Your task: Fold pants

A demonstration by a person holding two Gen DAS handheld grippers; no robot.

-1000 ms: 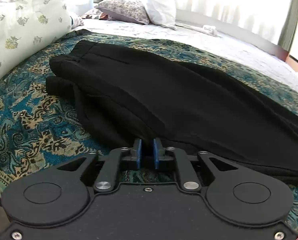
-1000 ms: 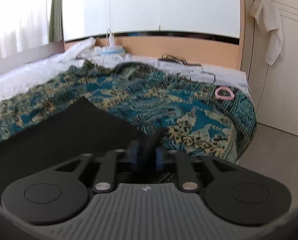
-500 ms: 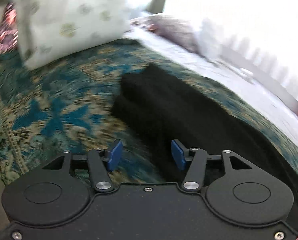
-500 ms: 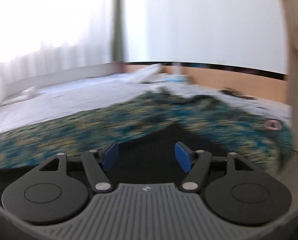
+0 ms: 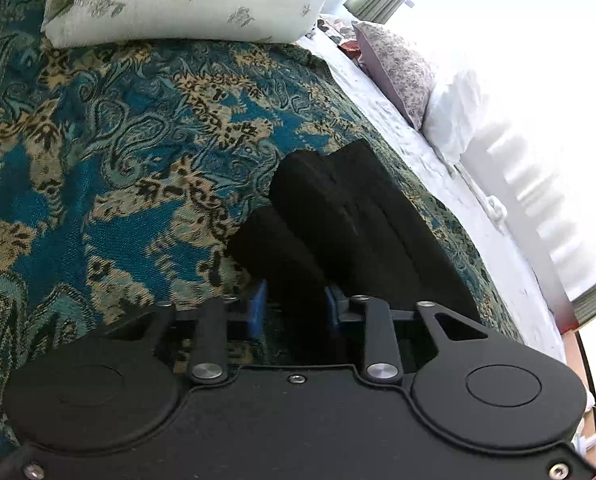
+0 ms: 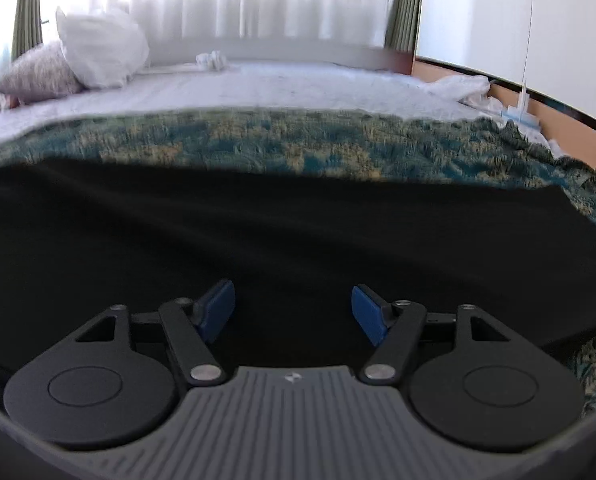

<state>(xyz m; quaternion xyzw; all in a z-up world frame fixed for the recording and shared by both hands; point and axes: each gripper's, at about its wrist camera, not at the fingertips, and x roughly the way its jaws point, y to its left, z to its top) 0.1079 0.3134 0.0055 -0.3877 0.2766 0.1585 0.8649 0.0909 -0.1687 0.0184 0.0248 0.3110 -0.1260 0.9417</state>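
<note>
The left gripper's (image 5: 291,309) fingers are closing on the pants' (image 5: 350,216) thick waist end; the right gripper's (image 6: 293,311) are opening over soft, limp cloth, best gripped at bunched edges.

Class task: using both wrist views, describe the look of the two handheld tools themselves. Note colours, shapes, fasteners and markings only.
Left tool: black smooth body, two round discs, black linkage arms with silver pivot pins and screws, blue pads on its fingers. Right tool: the same black discs and linkages and blue pads, but a grey ribbed centre plate with a small white logo. No cables or sleeves show.
</note>
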